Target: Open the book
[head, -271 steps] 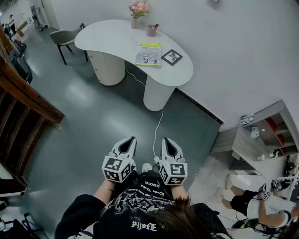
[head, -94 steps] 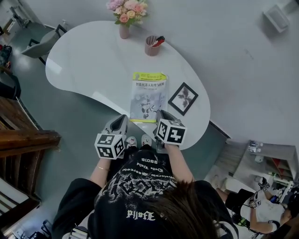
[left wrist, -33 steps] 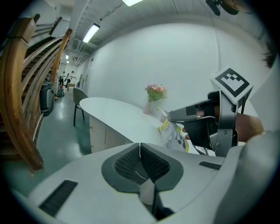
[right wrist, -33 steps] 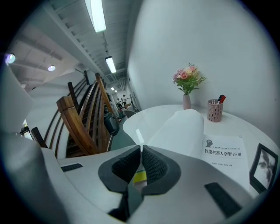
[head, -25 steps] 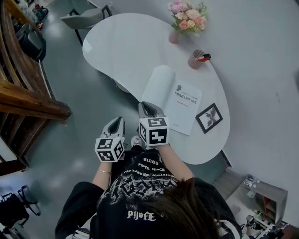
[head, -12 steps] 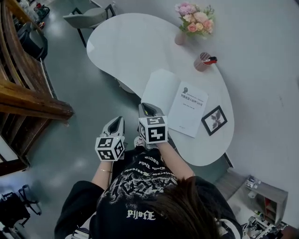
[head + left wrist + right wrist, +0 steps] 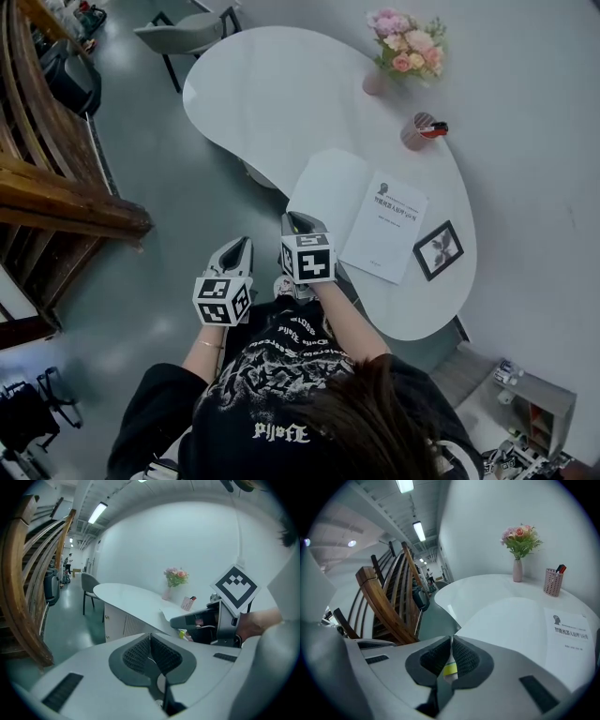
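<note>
The book (image 7: pixel 384 225) lies open on the white table (image 7: pixel 262 84), its title page facing up. Its front cover (image 7: pixel 328 187) is turned over to the left and hangs past the table's near edge. My right gripper (image 7: pixel 298 225) is shut on that cover's edge. In the right gripper view the cover (image 7: pixel 511 620) runs into the right gripper (image 7: pixel 451 641), and a yellow strip of it shows between the pads. My left gripper (image 7: pixel 239 246) is shut and holds nothing, off the table over the floor to the left of the right one. It is shut in its own view too, left gripper (image 7: pixel 150 637).
A vase of pink flowers (image 7: pixel 403 47), a pink pen cup (image 7: pixel 419 131) and a framed picture (image 7: pixel 439 250) stand on the table by the wall. A chair (image 7: pixel 183 33) is at the far end. A wooden stair rail (image 7: pixel 56 178) runs along the left.
The right gripper has come down and towards me with the cover in it. The cover, arched up a second ago, now lies flatter to the left. The left gripper has drifted slightly.
</note>
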### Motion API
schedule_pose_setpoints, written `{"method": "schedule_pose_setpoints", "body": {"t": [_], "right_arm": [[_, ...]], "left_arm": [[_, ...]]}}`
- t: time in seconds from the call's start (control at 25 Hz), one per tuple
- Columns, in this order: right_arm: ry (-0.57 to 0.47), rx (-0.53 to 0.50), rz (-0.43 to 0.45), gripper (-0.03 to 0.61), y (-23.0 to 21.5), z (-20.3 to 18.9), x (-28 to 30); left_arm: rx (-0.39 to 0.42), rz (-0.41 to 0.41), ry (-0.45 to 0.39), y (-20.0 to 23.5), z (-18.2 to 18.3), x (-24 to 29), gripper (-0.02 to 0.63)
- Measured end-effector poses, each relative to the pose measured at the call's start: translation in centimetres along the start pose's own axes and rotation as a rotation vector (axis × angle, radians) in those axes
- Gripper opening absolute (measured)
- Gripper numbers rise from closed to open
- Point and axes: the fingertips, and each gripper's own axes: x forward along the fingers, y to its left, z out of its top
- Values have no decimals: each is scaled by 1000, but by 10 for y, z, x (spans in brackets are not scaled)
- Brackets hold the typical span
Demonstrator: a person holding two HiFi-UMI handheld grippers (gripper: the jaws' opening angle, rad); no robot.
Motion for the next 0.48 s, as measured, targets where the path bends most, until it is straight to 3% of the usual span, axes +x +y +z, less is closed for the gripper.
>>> {"method": "schedule_pose_setpoints", "body": {"t": [0.48], "right_arm": [[47, 66, 20, 41, -4, -13, 27]], "left_arm": [[2, 29, 11, 14, -3, -5, 25]]}}
